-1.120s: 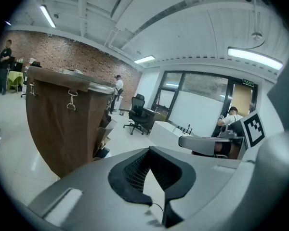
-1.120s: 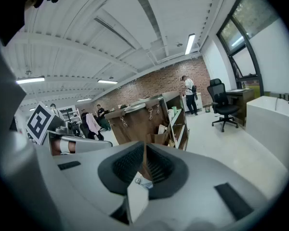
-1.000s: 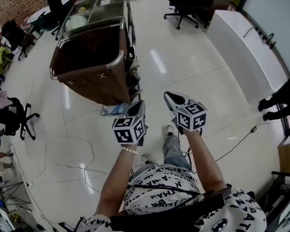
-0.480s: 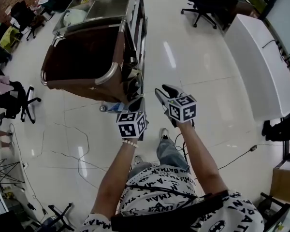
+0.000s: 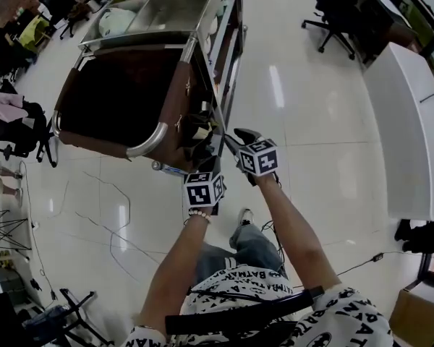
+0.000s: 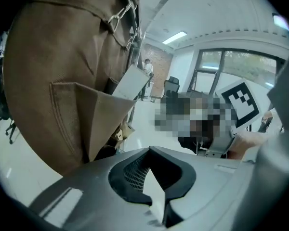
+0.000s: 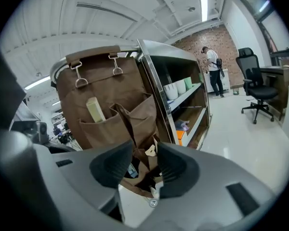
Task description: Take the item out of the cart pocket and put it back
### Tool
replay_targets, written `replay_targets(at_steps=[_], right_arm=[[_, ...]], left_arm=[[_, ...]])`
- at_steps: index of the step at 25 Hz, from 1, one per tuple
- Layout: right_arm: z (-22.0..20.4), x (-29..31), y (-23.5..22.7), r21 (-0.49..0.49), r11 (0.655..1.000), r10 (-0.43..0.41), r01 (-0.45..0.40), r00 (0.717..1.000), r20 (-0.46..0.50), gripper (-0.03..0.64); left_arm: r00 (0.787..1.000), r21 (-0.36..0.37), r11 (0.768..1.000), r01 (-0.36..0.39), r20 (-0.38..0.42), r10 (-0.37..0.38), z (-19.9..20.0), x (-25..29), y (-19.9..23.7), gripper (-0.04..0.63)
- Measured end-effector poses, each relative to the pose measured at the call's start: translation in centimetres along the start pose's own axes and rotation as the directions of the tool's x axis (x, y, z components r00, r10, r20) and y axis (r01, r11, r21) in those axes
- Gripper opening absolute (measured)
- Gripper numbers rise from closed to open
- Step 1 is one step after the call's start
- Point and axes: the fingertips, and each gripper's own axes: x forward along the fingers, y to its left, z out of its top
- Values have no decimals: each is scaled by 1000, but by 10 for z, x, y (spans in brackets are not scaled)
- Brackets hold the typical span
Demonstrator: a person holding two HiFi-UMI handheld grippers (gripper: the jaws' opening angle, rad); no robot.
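A brown fabric bag point(image 5: 123, 92) hangs on the steel cart point(image 5: 175, 7), with pockets sewn on its side. A pale flat item point(image 7: 95, 109) stands up out of an upper pocket point(image 7: 106, 126), and it shows as a white slab point(image 6: 129, 83) in the left gripper view. My right gripper point(image 7: 145, 170) point(image 5: 235, 137) is open. Its jaws have just been opening and nothing is between them. It points at the lower pockets point(image 7: 143, 153), a short way off. My left gripper point(image 6: 150, 154) point(image 5: 211, 157) is shut and empty, just beside the bag's pocket point(image 6: 94, 114).
The cart's open shelves point(image 7: 185, 93) hold white cups and small goods. Office chairs point(image 5: 340, 9) stand behind, and a white counter point(image 5: 409, 114) runs along the right. Cables point(image 5: 94, 194) lie on the glossy floor at left. A person point(image 7: 213, 64) stands far off.
Both grippers have moved forward and down to the cart's side pockets. The cart now fills more of the head view.
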Motion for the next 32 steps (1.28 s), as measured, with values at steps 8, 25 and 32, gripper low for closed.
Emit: replay_targets(at_steps=[8, 25, 32], right_arm=[[-15, 81, -25, -49, 997, 48, -52, 997, -66, 172], [-4, 92, -31, -234, 972, -49, 25, 994, -100, 38], [39, -18, -16, -208, 958, -202, 196, 979, -4, 31]], left_arm=[[999, -31, 999, -40, 2, 40, -4, 42, 21, 3], [1000, -9, 1000, -2, -4, 2, -5, 30, 18, 3], [996, 9, 996, 87, -10, -87, -2, -30, -14, 3]])
